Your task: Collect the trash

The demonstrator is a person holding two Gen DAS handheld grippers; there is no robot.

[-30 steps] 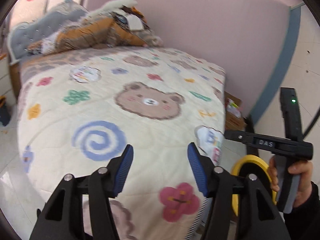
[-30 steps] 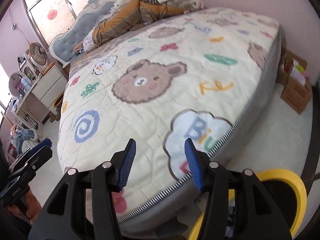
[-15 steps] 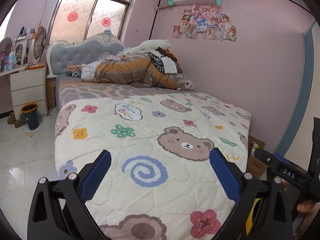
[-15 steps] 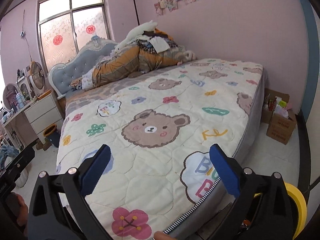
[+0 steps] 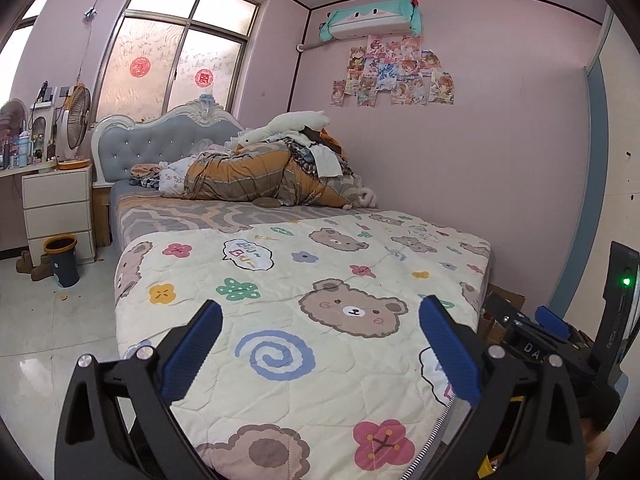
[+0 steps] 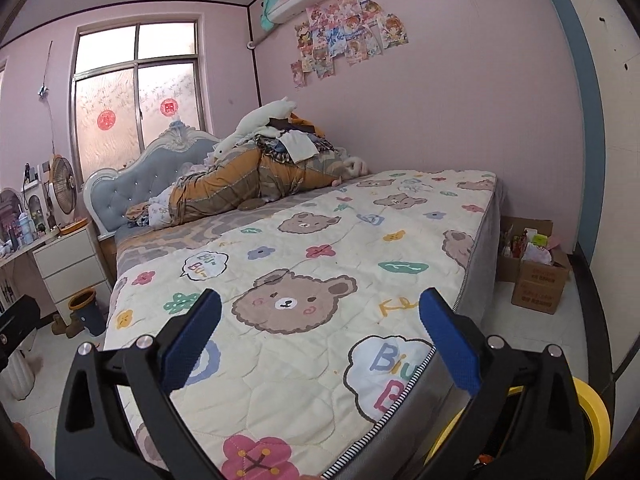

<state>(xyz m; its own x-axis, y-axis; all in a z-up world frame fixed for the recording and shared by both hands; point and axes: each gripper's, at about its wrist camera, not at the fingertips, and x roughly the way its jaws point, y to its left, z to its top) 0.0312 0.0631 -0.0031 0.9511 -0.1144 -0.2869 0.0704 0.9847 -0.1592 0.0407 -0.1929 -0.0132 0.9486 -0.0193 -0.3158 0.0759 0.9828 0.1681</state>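
Note:
My left gripper (image 5: 320, 340) stands wide open over the foot of the bed, nothing between its blue pads. My right gripper (image 6: 320, 340) is likewise wide open and empty, above the bed's near corner. A yellow-rimmed bin (image 6: 592, 412) stands on the floor at the lower right, just beyond the right gripper. The right gripper's body (image 5: 560, 344) shows at the right edge of the left wrist view. A second bin, dark with an orange rim (image 5: 62, 258), stands on the floor by the nightstand. No loose trash shows on the quilt.
The bed with a bear-print quilt (image 5: 320, 280) fills the middle; piled bedding and clothes (image 5: 272, 172) lie at its head. A white nightstand (image 5: 58, 208) and a fan (image 5: 76, 120) stand left. Cardboard boxes (image 6: 536, 276) with packets sit by the pink wall.
Both grippers opened from half closed to wide open and rose and tilted up, so the views went from the quilt to the whole room. The yellow bin slid lower in view.

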